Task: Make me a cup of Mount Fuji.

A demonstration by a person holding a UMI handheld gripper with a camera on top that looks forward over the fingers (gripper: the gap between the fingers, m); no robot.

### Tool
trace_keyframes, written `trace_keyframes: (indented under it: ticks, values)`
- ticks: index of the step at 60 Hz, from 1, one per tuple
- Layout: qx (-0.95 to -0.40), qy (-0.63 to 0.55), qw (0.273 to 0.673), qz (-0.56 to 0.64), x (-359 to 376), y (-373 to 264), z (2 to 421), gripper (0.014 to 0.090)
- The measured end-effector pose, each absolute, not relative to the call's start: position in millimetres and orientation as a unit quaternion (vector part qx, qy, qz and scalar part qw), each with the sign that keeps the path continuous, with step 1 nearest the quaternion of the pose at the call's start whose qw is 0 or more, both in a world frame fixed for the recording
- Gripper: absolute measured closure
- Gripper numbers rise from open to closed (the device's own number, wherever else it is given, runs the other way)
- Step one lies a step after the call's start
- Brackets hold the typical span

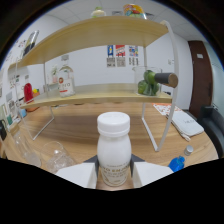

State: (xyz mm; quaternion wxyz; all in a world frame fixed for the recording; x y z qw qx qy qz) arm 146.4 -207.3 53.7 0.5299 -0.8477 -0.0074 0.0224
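I see a white opaque plastic bottle with a white screw cap [114, 150] upright between the gripper [115, 175] fingers, cap on, pale label band near its base. Both white fingers press its sides, so it's gripped. It sits in front of the wooden table [90, 131]; I can't tell if its base touches the tabletop.

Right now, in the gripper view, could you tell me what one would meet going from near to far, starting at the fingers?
Gripper, its fingers shut on the white bottle → wooden table → shelf rack holding a clear bottle and a green bottle → wall posters.
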Motion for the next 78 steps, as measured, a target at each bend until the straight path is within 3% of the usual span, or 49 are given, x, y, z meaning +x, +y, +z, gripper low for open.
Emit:
trace_keyframes:
  ticks: [6,9,17,21,37,55,78]
  values:
    - [-0.854,-0.007,0.521,0.017,149,-215,51,0.0529]
    - [-0.854,-0.005,0.521,0.010,151,-218,55,0.0486]
    - [-0.854,0.010,0.521,-0.009,155,-230,83,0.0242]
    - [-0.856,0.020,0.517,-0.011,151,-241,102,0.0190]
    - [-0.876,0.033,0.480,-0.029,104,-301,155,0.0197]
    - [-0.891,0.031,0.452,-0.021,35,-338,161,0.0187]
    - [-0.896,0.031,0.443,-0.026,7,-351,159,0.0185]
